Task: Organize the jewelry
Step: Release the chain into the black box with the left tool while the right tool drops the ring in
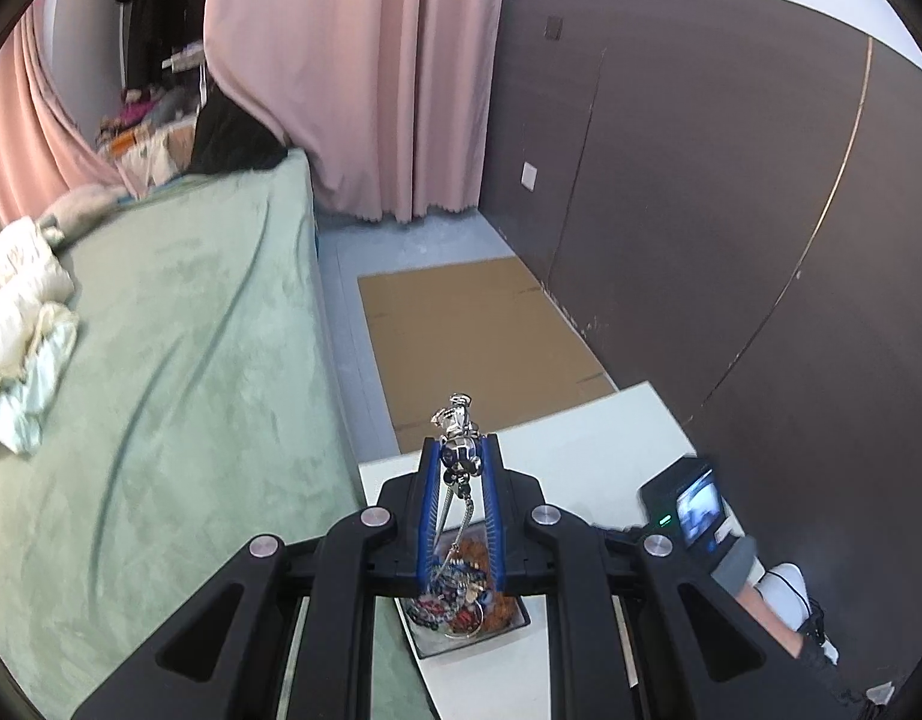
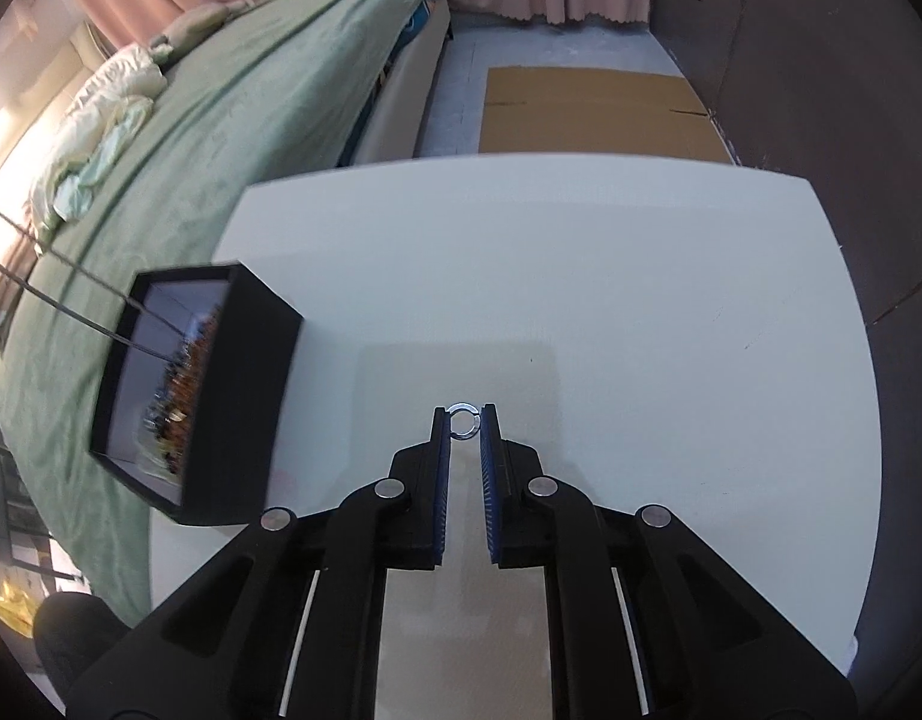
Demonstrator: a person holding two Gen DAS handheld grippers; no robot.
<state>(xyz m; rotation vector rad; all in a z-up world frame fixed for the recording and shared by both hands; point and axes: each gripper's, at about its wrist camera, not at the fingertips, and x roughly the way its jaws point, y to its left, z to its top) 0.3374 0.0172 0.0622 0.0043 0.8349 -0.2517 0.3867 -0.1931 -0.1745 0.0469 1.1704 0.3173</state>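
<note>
In the left wrist view my left gripper (image 1: pixel 461 450) is shut on a silver charm bracelet (image 1: pixel 458 447), lifted high, its chain hanging down toward a tray of mixed jewelry (image 1: pixel 461 606) on the white table (image 1: pixel 580 444). In the right wrist view my right gripper (image 2: pixel 462 420) is shut on a small silver ring (image 2: pixel 463 420), held between the fingertips just over the white table (image 2: pixel 550 276). A black box (image 2: pixel 185 390) with jewelry showing inside stands tilted at the table's left edge.
A green-covered bed (image 1: pixel 161 360) runs along the table's left side. Flat cardboard (image 1: pixel 478 336) lies on the floor beyond the table. A dark wall panel (image 1: pixel 730 210) stands at the right. The other gripper's camera (image 1: pixel 694 507) shows at the right in the left wrist view.
</note>
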